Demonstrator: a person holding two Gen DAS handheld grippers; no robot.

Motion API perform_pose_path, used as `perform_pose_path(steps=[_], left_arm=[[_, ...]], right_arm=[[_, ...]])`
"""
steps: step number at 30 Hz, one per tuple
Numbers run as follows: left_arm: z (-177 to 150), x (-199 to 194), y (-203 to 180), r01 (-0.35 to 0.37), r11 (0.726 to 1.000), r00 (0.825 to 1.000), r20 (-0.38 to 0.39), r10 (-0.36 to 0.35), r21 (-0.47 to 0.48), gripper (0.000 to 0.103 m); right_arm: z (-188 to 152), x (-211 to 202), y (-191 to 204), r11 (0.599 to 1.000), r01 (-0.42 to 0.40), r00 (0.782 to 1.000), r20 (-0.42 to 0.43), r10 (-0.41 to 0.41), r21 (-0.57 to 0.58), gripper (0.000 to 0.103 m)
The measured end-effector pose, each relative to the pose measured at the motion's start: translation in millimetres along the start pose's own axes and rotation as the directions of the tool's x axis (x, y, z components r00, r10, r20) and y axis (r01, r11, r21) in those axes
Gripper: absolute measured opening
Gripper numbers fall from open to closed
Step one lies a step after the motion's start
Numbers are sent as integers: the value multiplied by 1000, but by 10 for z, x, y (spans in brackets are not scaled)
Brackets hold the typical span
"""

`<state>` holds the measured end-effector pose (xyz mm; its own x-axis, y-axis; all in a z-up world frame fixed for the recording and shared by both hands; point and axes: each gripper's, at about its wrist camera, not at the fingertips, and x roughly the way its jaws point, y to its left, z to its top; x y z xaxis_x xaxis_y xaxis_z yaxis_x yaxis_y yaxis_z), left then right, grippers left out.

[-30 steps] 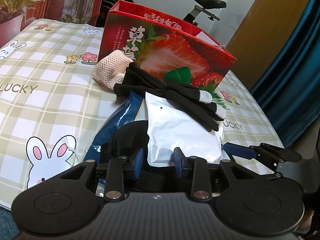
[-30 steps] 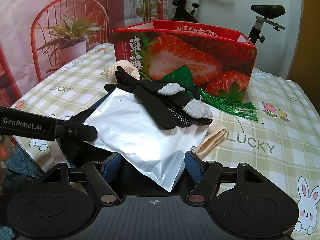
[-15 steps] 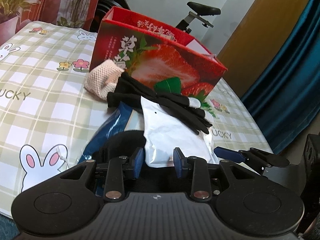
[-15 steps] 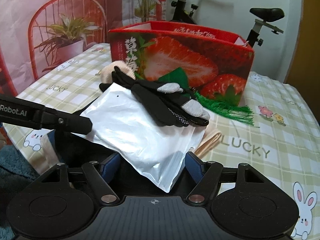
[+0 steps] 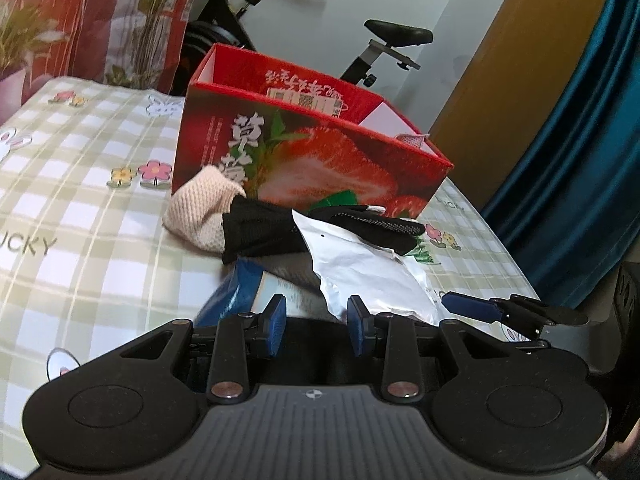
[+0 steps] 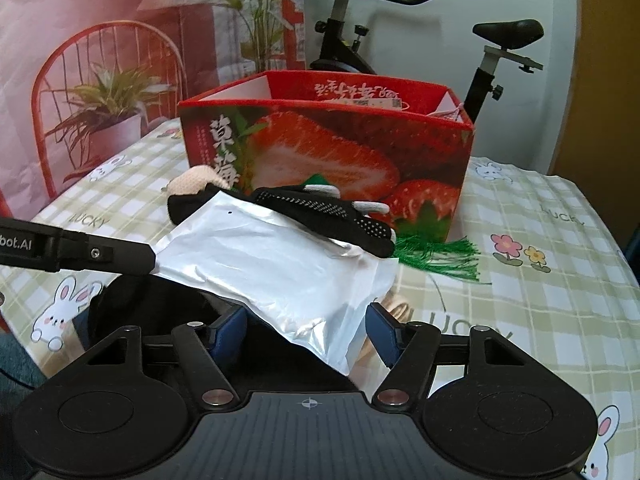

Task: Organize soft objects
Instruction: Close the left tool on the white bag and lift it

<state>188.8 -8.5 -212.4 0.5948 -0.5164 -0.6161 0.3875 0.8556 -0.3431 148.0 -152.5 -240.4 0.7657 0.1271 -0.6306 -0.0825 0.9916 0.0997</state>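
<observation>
A silver foil pouch [image 6: 280, 268] lies tilted over a black strap-like item and a blue packet [image 5: 240, 288], with black gloves [image 6: 328, 216] draped on its far end. A beige knit piece [image 5: 200, 210] lies left of them, against the red strawberry box [image 6: 332, 152]. A green tassel [image 6: 440, 258] lies by the box's right corner. My left gripper [image 5: 316, 320] is open, its jaws at the pouch's near corner. My right gripper [image 6: 306, 330] is open, its jaws either side of the pouch's near corner; nothing is gripped.
The table wears a green checked cloth [image 6: 540, 280] with bunnies and flowers. An exercise bike [image 6: 400, 20] stands behind the box. A red chair and potted plant [image 6: 108, 96] are at the left. Blue curtains [image 5: 580, 140] hang to the right.
Both grippers have dropped lower and drawn back a little, so the pile and box now sit higher in view. The jaws stay open. The pile has not moved.
</observation>
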Motion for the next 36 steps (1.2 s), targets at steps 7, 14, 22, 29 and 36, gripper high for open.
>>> perform_pose_path(steps=[7,14,22,29,36], left_arm=[[120,-2,21,-8,1000,1000,26,7,17,35],[255,-67,76,-30,1000,997,71,30,4,35],[398,-113,184,-61,998,993,103,62,-12,35],[540,46,91,-47,997,994,98,41,63,35],[772,431,66,-6,992,997,77,-4,122,35]], right_arm=[[124,31,-56,1000,-8,1000,28,8,11,62],[251,32,-102,1000,-11,998,54,10,17,62],[474,32,-201,998,-33,994,105,28,48,62],[731,54,-268,998,-35,987,156,27,52,62],[950,243,-459,992,-49,987,160,31,114,63]])
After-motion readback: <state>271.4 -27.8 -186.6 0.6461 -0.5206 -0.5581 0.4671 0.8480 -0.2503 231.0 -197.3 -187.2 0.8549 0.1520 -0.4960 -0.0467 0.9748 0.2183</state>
